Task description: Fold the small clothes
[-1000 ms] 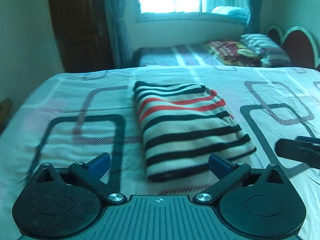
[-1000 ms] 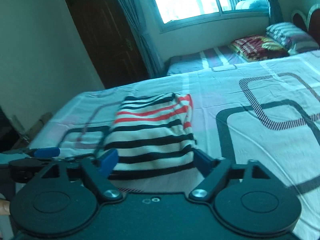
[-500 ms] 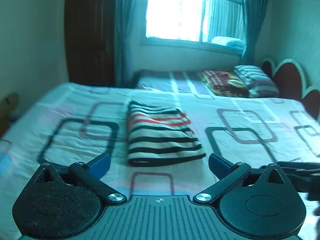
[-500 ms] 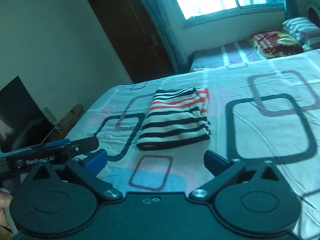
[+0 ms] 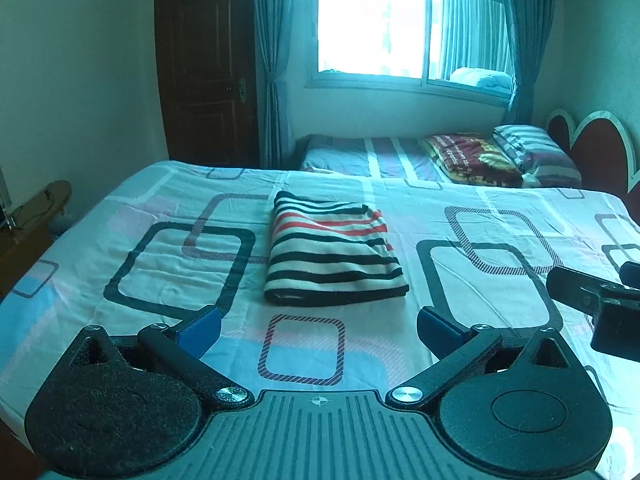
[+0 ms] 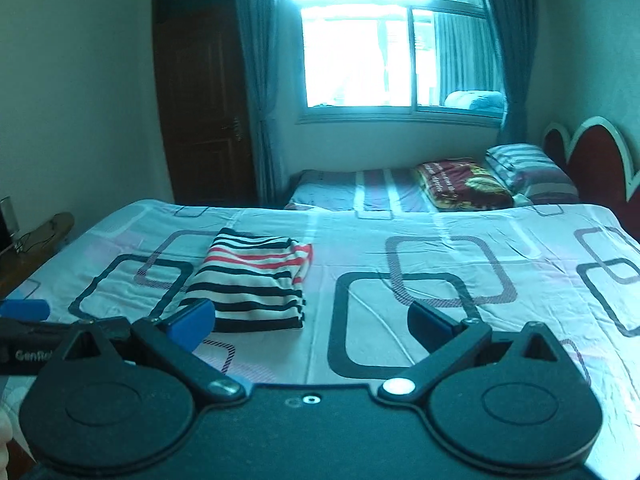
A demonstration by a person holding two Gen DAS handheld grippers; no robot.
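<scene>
Striped garment [image 5: 334, 250] lies folded into a compact rectangle on the patterned bedsheet [image 5: 500, 312], flat, nothing touching it. Near to far from the garment's near hem: the left gripper [image 5: 318, 326] sits just short of that hem, blue fingers [image 5: 200, 326] spread wide, nothing between them. The garment lies dead ahead of it, centred in the gap. The right gripper [image 6: 310, 318] is likewise splayed and empty, but the garment [image 6: 256, 280] lies ahead and off to its left, beyond its left finger. Left gripper judged the nearer and better lined up. Long axis of the garment runs away from both grippers, toward the window [image 5: 404, 24]; the fold's thick edge faces them. Fold looks finished, judging by the tidy outline. Beyond the garment's far hem: second bed [image 5: 372, 156], blanket [image 5: 468, 158], pillow [image 5: 528, 146].
</scene>
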